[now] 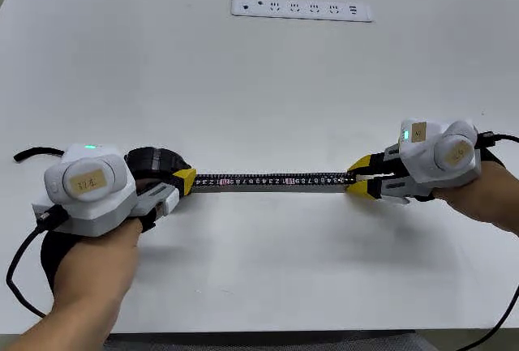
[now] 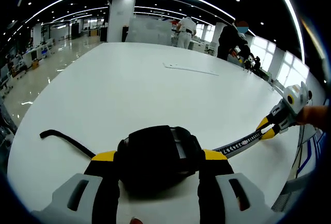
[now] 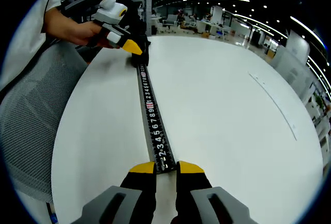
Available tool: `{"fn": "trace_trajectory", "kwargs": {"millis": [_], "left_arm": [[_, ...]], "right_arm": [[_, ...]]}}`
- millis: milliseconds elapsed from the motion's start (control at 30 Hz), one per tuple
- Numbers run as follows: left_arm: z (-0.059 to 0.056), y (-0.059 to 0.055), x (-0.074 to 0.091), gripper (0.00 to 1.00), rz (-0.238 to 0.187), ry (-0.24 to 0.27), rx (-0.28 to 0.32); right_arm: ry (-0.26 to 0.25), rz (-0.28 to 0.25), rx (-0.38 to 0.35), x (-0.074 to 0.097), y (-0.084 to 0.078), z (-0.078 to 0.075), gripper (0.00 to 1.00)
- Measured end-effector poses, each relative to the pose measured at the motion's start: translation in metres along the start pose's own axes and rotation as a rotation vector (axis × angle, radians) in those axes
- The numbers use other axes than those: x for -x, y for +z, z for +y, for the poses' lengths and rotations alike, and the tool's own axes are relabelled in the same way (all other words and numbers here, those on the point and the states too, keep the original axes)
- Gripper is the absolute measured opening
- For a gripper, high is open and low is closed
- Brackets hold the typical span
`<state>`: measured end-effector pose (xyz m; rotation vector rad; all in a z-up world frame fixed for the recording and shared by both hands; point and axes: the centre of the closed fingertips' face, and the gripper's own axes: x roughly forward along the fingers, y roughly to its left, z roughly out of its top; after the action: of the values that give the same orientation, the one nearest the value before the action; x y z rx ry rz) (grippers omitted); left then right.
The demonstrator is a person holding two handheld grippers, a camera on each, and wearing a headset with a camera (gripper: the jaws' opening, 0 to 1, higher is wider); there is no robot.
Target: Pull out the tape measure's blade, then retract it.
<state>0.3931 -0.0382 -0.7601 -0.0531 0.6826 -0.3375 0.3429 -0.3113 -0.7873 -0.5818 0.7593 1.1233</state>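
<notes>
Clamping the black tape measure case, left tongs; right tongs pinching the tip of the extended blade.

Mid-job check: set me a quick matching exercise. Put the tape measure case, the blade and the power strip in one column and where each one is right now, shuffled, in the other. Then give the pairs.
Things
1. tape measure case
2. blade
3. power strip

Places
A. at the far side of the table, apart from both grippers
B. drawn out over the table, its tip pinched by the right hand-held gripper
C. clamped between the jaws of the left hand-held gripper

Pairs: 1-C; 2-B; 3-A
</notes>
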Motion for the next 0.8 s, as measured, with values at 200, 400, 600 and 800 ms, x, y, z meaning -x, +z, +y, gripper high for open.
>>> {"fn": "trace_trajectory", "kwargs": {"millis": [200, 400, 600, 800], "left_arm": [[0.0, 0.0, -0.001, 0.56, -0.003, 0.0, 0.003], [0.0, 0.0, -0.002, 0.56, -0.002, -0.005, 0.008], [0.001, 0.001, -0.001, 0.56, -0.003, -0.01, 0.02], [0.002, 0.001, 0.0, 0.56, 0.0, -0.016, 0.037]], "right_arm": [[0.0, 0.005, 0.0, 0.0, -0.001, 0.0, 0.1], [0.004, 0.004, 0.01, -0.002, 0.004, 0.002, 0.1], [0.016, -0.006, 0.007, -0.005, 0.008, 0.004, 0.1], [0.02, -0.024, 0.001, -0.009, 0.015, 0.003, 0.1]]}}
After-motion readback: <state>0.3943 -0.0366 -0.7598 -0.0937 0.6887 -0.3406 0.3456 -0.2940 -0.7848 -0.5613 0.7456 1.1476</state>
